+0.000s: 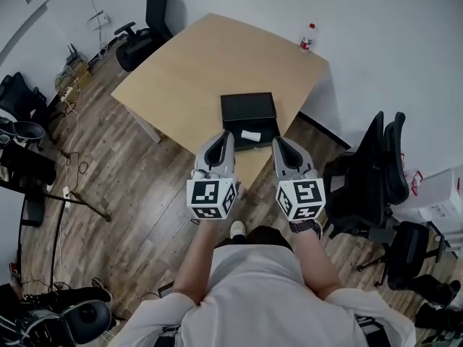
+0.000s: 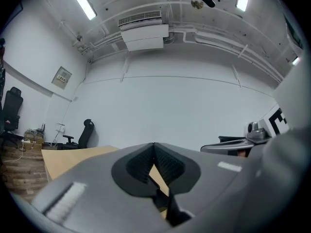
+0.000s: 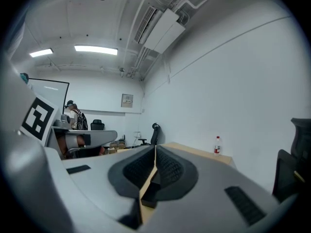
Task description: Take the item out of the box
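A black box (image 1: 248, 112) lies open on the wooden table (image 1: 188, 63), close to its near edge. A small white item (image 1: 250, 135) rests in the box's near half. My left gripper (image 1: 228, 139) hovers at the box's near left corner and my right gripper (image 1: 279, 144) at its near right corner, both held level above the table edge. Each is shut with nothing between the fingers. In the left gripper view the left gripper (image 2: 154, 145) shows its tips meeting, and in the right gripper view the right gripper (image 3: 155, 148) does too. Neither gripper view shows the box.
A water bottle (image 1: 307, 37) (image 3: 217, 145) stands at the table's far right corner. Black office chairs stand at the right (image 1: 369, 179) and far left (image 1: 145, 31). Cables and gear (image 1: 43, 157) lie on the wooden floor at the left. A person (image 3: 74, 115) is at the room's far end.
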### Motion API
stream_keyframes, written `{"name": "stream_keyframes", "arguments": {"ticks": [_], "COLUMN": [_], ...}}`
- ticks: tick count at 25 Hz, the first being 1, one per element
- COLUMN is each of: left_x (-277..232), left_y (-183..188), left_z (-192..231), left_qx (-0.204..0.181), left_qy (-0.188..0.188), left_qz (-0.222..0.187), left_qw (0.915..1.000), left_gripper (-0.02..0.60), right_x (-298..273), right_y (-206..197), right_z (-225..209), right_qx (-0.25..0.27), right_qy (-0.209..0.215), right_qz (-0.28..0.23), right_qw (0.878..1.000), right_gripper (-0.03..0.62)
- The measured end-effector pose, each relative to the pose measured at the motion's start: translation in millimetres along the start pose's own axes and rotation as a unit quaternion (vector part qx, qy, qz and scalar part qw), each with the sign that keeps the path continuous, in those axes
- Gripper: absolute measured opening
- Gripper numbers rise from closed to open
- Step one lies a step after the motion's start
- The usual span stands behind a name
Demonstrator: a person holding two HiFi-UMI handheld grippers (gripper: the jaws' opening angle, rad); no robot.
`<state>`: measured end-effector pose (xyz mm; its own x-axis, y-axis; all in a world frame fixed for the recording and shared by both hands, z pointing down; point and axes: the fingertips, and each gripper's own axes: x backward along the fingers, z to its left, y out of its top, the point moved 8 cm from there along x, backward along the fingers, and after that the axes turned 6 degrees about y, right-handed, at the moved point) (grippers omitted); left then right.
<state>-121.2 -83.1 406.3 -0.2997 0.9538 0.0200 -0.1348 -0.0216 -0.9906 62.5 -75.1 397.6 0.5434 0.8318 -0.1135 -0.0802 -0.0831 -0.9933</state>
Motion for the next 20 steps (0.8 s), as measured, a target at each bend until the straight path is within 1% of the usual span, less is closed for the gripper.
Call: {"name": "stream_keyframes", "arguments": {"ticks": [4,10,12,16,20], "left_x": [-21,-52,-64,-86,-109], "left_y": [-11,-26,-32,-43,-51], "left_z": [12,4,10,27,34], "left_qx": [0.005,-0.012,-0.007,0.013,0.005], "left_qy": [-0.003,-0.012,-0.011,-0.001,-0.002], "left_qz": [0.011,0.028,0.034,0.044,0.047], "left_qw": [0.9999,0.9995,0.9993,0.999,0.9989], "left_gripper": [0.009,0.009,0.009,0.009,0.009], "right_x": [-16,-36,-53,-88,-117], "right_y": [-11,-24,-27,-34,-50], "right_z": [-7,-38,-44,-46,-55], "right_qx": [0.0,-0.001,0.003,0.013,0.02], "right_qy": [-0.001,0.006,0.019,0.059,0.091], "right_qz": [0.021,0.042,0.049,0.07,0.104], "right_qw": [1.0,0.999,0.999,0.996,0.99], "right_gripper": [0.014,0.014,0.014,0.014,0.014]}}
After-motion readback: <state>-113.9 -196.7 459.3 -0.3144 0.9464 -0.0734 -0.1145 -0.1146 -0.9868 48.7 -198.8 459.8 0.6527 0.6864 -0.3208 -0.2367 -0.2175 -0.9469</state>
